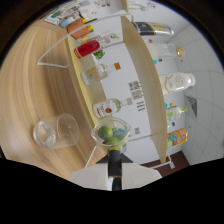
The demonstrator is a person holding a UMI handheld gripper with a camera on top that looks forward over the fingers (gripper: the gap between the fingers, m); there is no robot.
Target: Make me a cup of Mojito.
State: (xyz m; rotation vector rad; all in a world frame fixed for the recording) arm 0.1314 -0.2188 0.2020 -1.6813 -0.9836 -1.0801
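Note:
A small clear cup [111,134] with green lime pieces and some leaves in it sits right at the tips of my gripper [115,159]. Its narrow base is pinched between the two dark pads, and the gripper is shut on it. The whole scene appears rolled on its side from here. An empty clear drinking glass [55,131] stands on the wooden table [30,85], beside the cup and apart from it.
A wooden two-level shelf [145,75] stands against the white wall beyond the cup. It holds clear bottles [100,72], a bottle with a red label [107,107], a red can [87,48], a dark bottle [150,28] and a white bottle [177,82].

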